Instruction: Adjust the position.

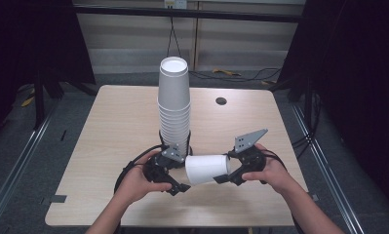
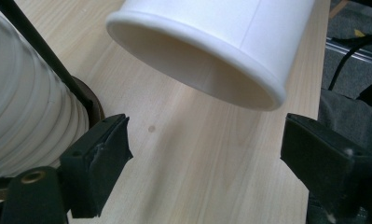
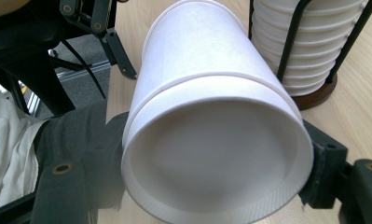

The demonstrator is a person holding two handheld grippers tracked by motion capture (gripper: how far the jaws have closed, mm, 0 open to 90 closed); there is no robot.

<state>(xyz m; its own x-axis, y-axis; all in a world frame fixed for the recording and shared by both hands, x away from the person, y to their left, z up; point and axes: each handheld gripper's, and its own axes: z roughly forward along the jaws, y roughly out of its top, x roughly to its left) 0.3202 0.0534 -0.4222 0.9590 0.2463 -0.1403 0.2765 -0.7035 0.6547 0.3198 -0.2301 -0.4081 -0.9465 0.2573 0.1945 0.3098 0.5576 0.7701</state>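
Clearly light and easily crushed, the paper cup [image 1: 207, 168] at lower centre sits clamped near its base in the right gripper [image 1: 227, 171], best pinched gently, while the left gripper [image 1: 181, 173] gapes wide.

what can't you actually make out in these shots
- Right tool: right gripper view, its jaw tips sit behind the paper cup they clamp.
- Cup stack: high view, its base and holder hidden by the left tool; cup count too small to tell.
- Cup stack top: left gripper view, cut off by the frame edge.
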